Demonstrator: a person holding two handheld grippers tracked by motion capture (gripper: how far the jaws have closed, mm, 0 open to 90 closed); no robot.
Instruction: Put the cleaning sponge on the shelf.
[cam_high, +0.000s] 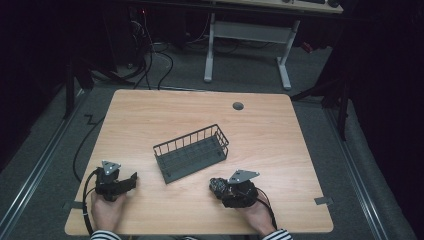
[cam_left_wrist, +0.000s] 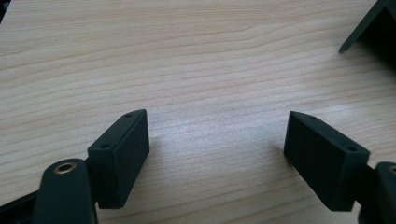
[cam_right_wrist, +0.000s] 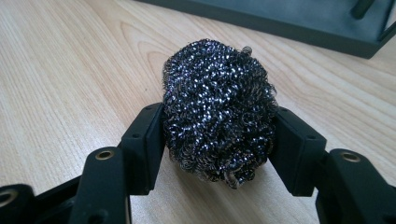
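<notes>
A dark steel-wool scouring ball (cam_right_wrist: 217, 109) is squeezed between the two jaws of my right gripper (cam_right_wrist: 217, 140), just above the wooden table. From above, the scouring ball (cam_high: 217, 186) shows at the tip of the right gripper (cam_high: 220, 189), near the front edge, right of centre. A dark wire basket (cam_high: 192, 152) with a solid base stands in the middle of the table, tilted diagonally; its base edge (cam_right_wrist: 280, 21) lies just beyond the ball. My left gripper (cam_high: 131, 181) rests at the front left, and its jaws stand wide apart over bare wood (cam_left_wrist: 217, 140).
The light wooden table (cam_high: 150, 120) has a round grommet hole (cam_high: 238, 106) near its far edge. A corner of the basket (cam_left_wrist: 369, 28) enters the left gripper view at the upper right. Beyond the table stand a white desk frame (cam_high: 247, 45) and floor cables (cam_high: 155, 60).
</notes>
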